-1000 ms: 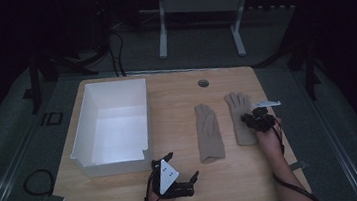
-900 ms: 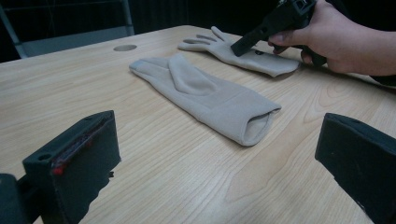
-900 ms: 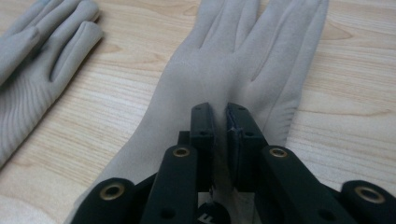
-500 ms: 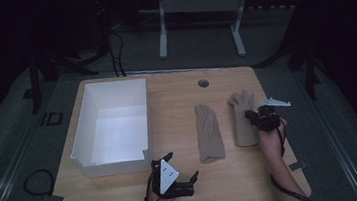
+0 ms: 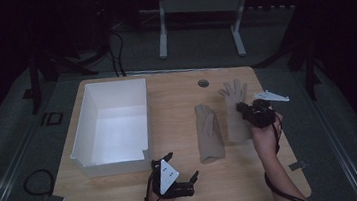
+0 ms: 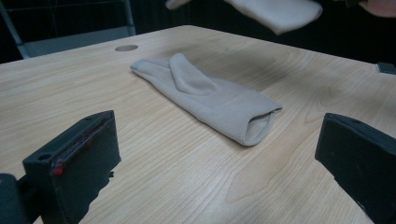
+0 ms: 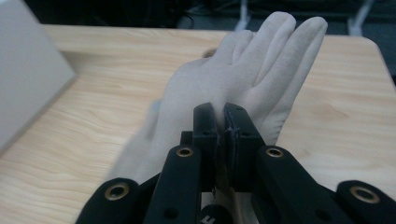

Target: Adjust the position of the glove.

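Note:
Two beige gloves are on the wooden table. One glove lies flat in the middle. My right gripper is shut on the palm of the other glove and holds it above the table at the right. The lifted glove's cuff hangs at the top of the left gripper view. My left gripper rests near the front edge, open and holding nothing, facing the flat glove's cuff.
A white open box stands on the table's left half. A round cable hole sits near the far edge. A metal stand is on the floor behind the table.
My right gripper has risen and drifted right with the glove in it, so the glove has come up off the table. The left gripper and the flat glove have stayed put.

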`<action>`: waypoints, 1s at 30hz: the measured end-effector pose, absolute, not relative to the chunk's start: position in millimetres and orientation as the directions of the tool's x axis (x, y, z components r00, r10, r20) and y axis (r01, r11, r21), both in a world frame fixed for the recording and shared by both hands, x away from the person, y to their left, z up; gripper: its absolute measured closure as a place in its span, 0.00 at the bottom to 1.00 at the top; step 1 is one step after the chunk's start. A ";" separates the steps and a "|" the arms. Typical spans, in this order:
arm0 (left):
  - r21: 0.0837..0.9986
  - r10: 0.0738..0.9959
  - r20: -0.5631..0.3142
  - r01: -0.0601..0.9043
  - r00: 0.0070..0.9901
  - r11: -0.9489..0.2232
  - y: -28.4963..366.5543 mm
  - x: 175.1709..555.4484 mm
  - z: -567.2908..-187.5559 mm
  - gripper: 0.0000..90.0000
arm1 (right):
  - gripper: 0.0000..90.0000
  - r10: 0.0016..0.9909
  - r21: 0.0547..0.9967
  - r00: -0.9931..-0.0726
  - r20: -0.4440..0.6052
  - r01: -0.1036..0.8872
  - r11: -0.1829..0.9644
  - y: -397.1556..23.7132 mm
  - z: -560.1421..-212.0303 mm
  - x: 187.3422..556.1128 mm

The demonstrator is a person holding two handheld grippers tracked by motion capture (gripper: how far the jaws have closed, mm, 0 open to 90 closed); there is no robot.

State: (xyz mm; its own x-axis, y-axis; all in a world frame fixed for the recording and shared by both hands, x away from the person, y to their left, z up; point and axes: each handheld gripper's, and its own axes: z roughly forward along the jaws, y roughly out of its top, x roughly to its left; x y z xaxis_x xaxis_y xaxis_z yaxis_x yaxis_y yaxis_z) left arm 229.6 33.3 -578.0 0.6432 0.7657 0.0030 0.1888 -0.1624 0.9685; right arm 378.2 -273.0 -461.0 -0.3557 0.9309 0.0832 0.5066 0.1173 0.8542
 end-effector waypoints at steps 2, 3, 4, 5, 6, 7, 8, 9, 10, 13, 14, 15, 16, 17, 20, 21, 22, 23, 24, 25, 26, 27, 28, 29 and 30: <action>0.969 0.766 0.000 0.189 0.643 -0.159 33.2 229.5 -578.1 0.00 | 0.93 0.926 0.862 -0.370 0.069 0.490 0.131 -262.9 -454.5 375.9; 0.969 0.765 0.000 0.189 0.643 -0.159 33.2 229.5 -578.1 0.00 | 0.93 0.925 0.863 -0.374 0.070 0.488 0.132 -259.6 -452.7 375.5; 0.969 0.765 0.001 0.189 0.644 -0.161 33.3 229.5 -578.0 0.00 | 0.93 0.922 0.865 -0.380 0.075 0.484 0.129 -255.6 -450.3 374.9; 0.969 0.765 0.002 0.188 0.644 -0.161 33.3 229.6 -578.0 0.00 | 0.93 0.919 0.866 -0.386 0.079 0.483 0.129 -251.4 -448.0 374.2; 0.969 0.765 0.002 0.188 0.644 -0.161 33.3 229.7 -578.0 0.00 | 0.93 0.918 0.870 -0.389 0.078 0.477 0.128 -247.0 -445.8 373.3; 0.969 0.765 0.002 0.188 0.644 -0.160 33.3 229.6 -578.0 0.00 | 0.93 0.916 0.872 -0.393 0.081 0.473 0.126 -242.8 -443.9 372.2; 0.969 0.765 0.002 0.189 0.644 -0.161 33.3 229.5 -578.0 0.00 | 0.93 0.913 0.874 -0.398 0.084 0.470 0.125 -237.7 -441.8 370.8; 0.969 0.765 0.001 0.189 0.644 -0.160 33.3 229.5 -578.0 0.00 | 0.93 0.911 0.874 -0.403 0.089 0.470 0.122 -233.8 -440.6 369.5; 0.969 0.765 0.001 0.189 0.644 -0.160 33.3 229.4 -578.1 0.00 | 0.93 0.909 0.874 -0.406 0.097 0.471 0.117 -230.3 -439.8 368.3; 0.969 0.765 0.001 0.188 0.644 -0.160 33.3 229.4 -578.0 0.00 | 0.93 0.905 0.878 -0.411 0.112 0.468 0.104 -221.2 -440.7 365.0; 0.969 0.765 0.002 0.187 0.644 -0.161 33.3 229.3 -578.0 0.00 | 0.93 0.904 0.878 -0.412 0.116 0.469 0.101 -218.2 -442.2 364.2; 0.969 0.765 0.003 0.187 0.644 -0.161 33.3 229.3 -578.0 0.00 | 0.93 0.903 0.875 -0.411 0.123 0.475 0.097 -214.4 -444.9 363.5; 0.969 0.765 0.004 0.186 0.644 -0.161 33.3 229.2 -578.0 0.00 | 0.93 0.904 0.874 -0.410 0.122 0.476 0.098 -212.5 -446.8 363.1; 0.969 0.765 0.004 0.186 0.644 -0.162 33.3 229.1 -578.0 0.00 | 0.93 0.905 0.872 -0.407 0.122 0.480 0.098 -209.6 -449.7 362.9; 0.969 0.765 0.003 0.186 0.643 -0.160 33.5 229.2 -578.1 0.00 | 0.93 0.906 0.860 -0.406 0.122 0.499 0.108 -203.0 -460.7 364.9; 0.969 0.765 0.002 0.186 0.644 -0.159 33.5 229.2 -578.1 0.00 | 0.93 0.908 0.855 -0.399 0.126 0.508 0.105 -201.5 -465.4 366.2; 0.969 0.765 0.002 0.187 0.644 -0.159 33.5 229.3 -578.1 0.00 | 0.93 0.908 0.852 -0.397 0.129 0.513 0.104 -200.9 -468.1 367.0; 0.969 0.765 0.001 0.187 0.645 -0.159 33.6 229.3 -578.0 0.00 | 0.93 0.910 0.849 -0.394 0.128 0.517 0.105 -199.9 -472.0 368.0; 0.969 0.764 0.001 0.187 0.645 -0.159 33.6 229.3 -578.0 0.00 | 0.93 0.913 0.846 -0.388 0.123 0.523 0.108 -198.8 -476.0 369.1; 0.970 0.764 0.001 0.187 0.645 -0.159 33.5 229.3 -578.1 0.00 | 0.93 0.915 0.838 -0.385 0.123 0.533 0.112 -197.7 -481.5 370.9; 0.970 0.764 0.001 0.186 0.645 -0.158 33.4 229.3 -578.1 0.00 | 0.93 0.916 0.833 -0.379 0.130 0.543 0.106 -197.3 -484.9 371.6; 0.970 0.764 0.001 0.186 0.645 -0.158 33.4 229.3 -578.1 0.00 | 0.93 0.918 0.828 -0.375 0.133 0.550 0.105 -197.1 -489.8 372.5; 0.970 0.764 0.001 0.186 0.645 -0.159 33.4 229.4 -578.1 0.00 | 0.93 0.918 0.820 -0.373 0.137 0.563 0.106 -196.3 -495.9 373.2; 0.970 0.764 0.001 0.186 0.645 -0.158 33.3 229.4 -578.2 0.00 | 0.93 0.918 0.816 -0.372 0.137 0.568 0.109 -195.8 -499.8 373.8; 0.970 0.764 0.002 0.185 0.645 -0.159 33.3 229.4 -578.2 0.00 | 0.93 0.919 0.807 -0.370 0.139 0.579 0.112 -194.8 -504.6 374.3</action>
